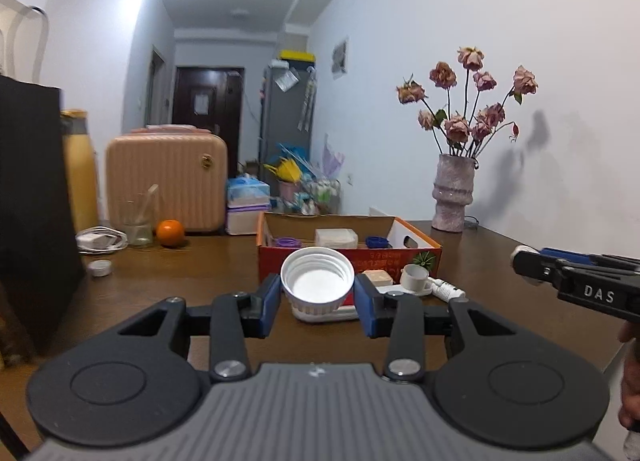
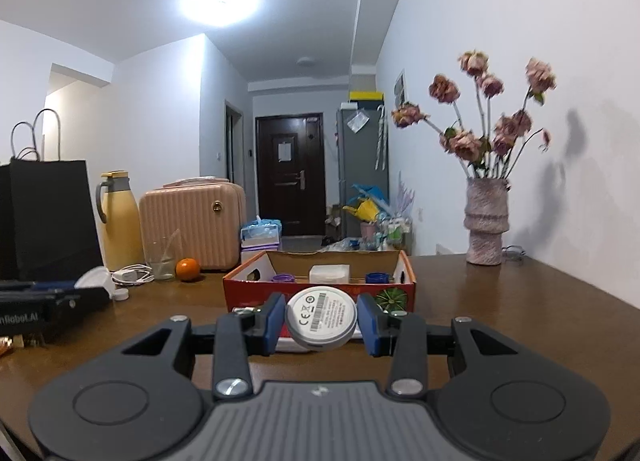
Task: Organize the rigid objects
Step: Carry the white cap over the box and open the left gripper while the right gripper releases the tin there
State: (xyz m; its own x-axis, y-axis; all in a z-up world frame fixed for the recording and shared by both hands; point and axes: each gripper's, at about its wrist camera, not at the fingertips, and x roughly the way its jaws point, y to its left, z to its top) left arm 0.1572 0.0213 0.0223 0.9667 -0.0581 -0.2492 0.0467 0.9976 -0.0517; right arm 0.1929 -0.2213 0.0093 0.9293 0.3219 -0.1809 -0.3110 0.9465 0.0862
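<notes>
**Round white disc held at the red box**

A round white plastic disc (image 2: 321,318), printed with a barcode and CE marks, is clamped between the blue-padded fingers (image 2: 271,323) of the right tool (image 2: 321,324). It is held just in front of a red-and-orange open cardboard box (image 2: 248,288) on the dark brown wooden desk (image 2: 520,309). Inside the box, a purple ring (image 2: 285,278), a white square block (image 2: 329,273) and a blue cap (image 2: 377,277) are seen. A ribbed pink vase of dried roses (image 2: 485,221) is placed at the right, an orange fruit (image 2: 187,269) at the left. The left tool (image 2: 52,307) is seen at the left edge.
</notes>
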